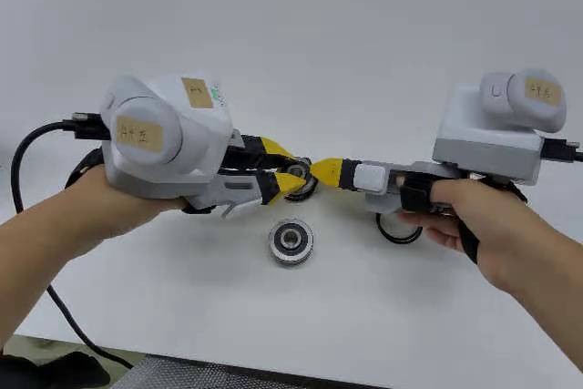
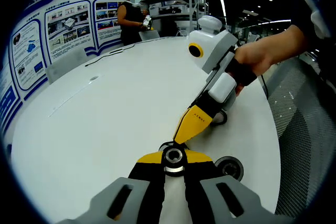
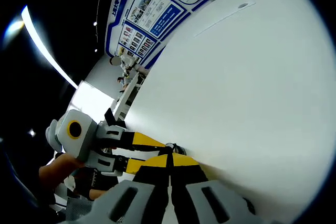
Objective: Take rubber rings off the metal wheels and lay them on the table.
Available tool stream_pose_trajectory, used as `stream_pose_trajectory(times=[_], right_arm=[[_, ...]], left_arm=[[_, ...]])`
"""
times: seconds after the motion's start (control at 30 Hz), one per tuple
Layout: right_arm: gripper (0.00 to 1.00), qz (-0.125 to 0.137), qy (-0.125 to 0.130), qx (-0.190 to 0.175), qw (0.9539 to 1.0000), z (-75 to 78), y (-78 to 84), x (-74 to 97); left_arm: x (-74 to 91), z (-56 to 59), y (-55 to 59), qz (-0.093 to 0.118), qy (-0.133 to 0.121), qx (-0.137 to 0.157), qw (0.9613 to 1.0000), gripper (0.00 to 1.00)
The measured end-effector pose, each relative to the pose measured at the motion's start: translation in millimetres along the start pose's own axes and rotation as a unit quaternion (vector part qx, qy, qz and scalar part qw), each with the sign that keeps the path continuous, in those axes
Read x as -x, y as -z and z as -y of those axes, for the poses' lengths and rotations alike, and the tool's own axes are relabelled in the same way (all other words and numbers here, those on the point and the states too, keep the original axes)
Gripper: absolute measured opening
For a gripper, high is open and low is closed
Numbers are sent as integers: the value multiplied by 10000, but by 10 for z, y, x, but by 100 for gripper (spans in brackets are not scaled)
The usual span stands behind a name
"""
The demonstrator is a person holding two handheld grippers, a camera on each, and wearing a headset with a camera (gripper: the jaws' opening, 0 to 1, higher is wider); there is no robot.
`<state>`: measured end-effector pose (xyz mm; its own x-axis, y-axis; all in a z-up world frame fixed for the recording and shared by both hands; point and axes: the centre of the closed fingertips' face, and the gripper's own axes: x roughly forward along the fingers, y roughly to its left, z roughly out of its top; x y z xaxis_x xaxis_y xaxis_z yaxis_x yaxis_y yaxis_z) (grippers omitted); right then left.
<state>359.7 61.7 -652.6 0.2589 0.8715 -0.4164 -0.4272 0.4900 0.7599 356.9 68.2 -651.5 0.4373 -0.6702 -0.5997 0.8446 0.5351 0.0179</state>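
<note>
The metal wheel [image 1: 303,181] with its rubber ring sits clamped between the narrowly parted jaws of the left hand-held gripper [image 1: 291,168], above the table [image 1: 319,43]. The right hand-held gripper [image 1: 326,171], jaws pressed together, touches that wheel's rim. I cannot tell whether it pinches the ring. Just below the held wheel a second wheel [image 1: 291,241] lies flat, and a loose ring [image 1: 398,230] lies to its right.

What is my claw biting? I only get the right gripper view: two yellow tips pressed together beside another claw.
Observer: In the left gripper view your right claw appears to nip the rubber ring on a metal wheel clamped by the left claw.
Operator: Any more wheels?
Observer: A second wheel lies flat on the table, apart from both claws.
Operator: Any ring off yet?
Observer: One loose ring lies on the table beneath the right hand.
</note>
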Motion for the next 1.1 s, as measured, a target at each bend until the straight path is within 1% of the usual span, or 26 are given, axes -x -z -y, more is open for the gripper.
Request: stream_pose_trajectory(times=[0.4,0.7,0.73,0.8,0.83,0.87,0.93,1.1], right_arm=[[0,-104,-58,180,9998,-67,21,-10],[0,-121,-108,174,9997,-118,18,-18],[0,-111,-130,138,9998,-130,15,-18],[0,-109,-321,22,9994,-216,23,-19],[0,-114,-238,106,9996,-214,30,-16],[0,-133,-212,187,9995,-210,36,-17],[1,-99,-197,91,9997,-201,31,-14],[1,-2,-123,69,9999,-179,-3,20]], left_arm=[[1,-4,3,3,-2,-4,10000,12],[3,-6,3,11,-8,1,10000,12],[3,-6,3,13,-11,2,10000,12],[3,-5,2,15,-17,2,10000,12],[4,-4,1,17,-20,0,10000,12],[4,-3,1,18,-22,0,10000,12],[5,0,-1,14,-28,-5,10000,12],[6,3,-3,9,-41,-21,10000,12]])
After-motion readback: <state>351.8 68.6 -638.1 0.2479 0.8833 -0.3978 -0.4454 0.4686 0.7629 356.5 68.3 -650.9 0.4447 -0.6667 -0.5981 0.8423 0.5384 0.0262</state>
